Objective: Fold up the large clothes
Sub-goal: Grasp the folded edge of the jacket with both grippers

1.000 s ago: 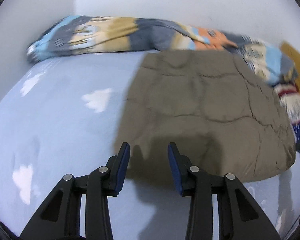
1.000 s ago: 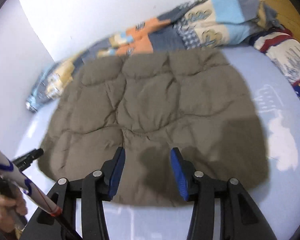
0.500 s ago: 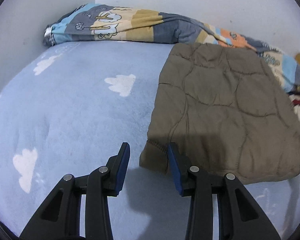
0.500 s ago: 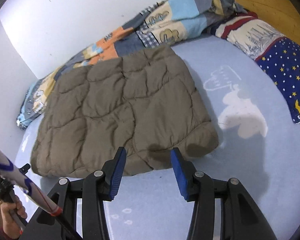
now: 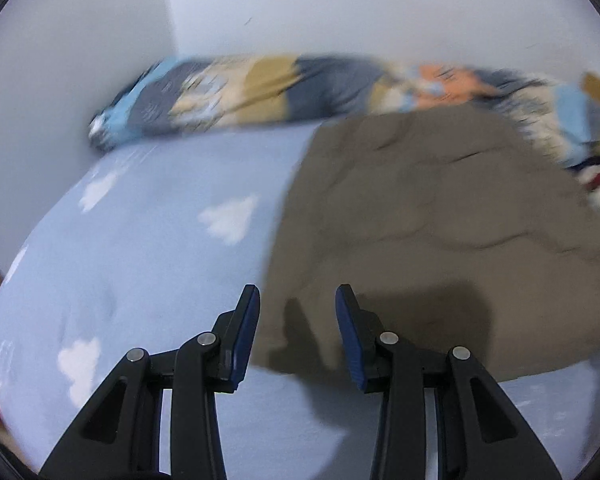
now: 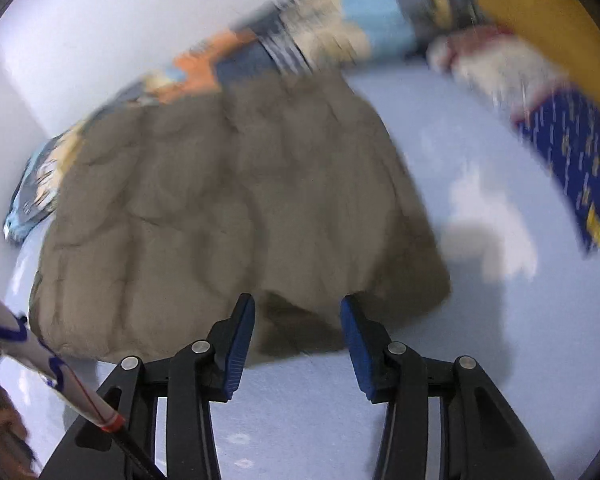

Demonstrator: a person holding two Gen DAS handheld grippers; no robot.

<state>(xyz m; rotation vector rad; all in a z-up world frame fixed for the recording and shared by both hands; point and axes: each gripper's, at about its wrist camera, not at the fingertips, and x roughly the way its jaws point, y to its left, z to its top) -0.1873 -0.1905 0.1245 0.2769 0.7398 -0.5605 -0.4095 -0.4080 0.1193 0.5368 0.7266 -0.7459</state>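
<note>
Left wrist view showed the left gripper (image 5: 296, 300) at the bottom of the frame with its blue-padded fingers (image 5: 247, 332) spread apart and nothing between them, poised over the near left corner of the folded brown quilted garment (image 5: 440, 240). That garment lay flat on the bed (image 5: 148, 264), whose light blue sheet carried white cloud shapes, and it reached from just ahead of the fingers back toward the wall. Beyond it, a patchwork blanket (image 5: 260, 88) in blue, tan and grey was bunched along the white wall (image 5: 340, 8); the whole view was motion-blurred. From the right wrist view, the right gripper (image 6: 298, 304) likewise stood released and empty, its fingers (image 6: 356, 340) hovering just in front of the garment's (image 6: 228, 208) near edge, closer to its right corner. At the lower left edge, a white rod with blue markings (image 6: 32, 352) crossed the frame. Farther right, a dark blue patterned pillow (image 6: 580, 160) lay on the sheet (image 6: 500, 320), well apart from the garment, with a wooden headboard (image 6: 540, 8) behind it.
</note>
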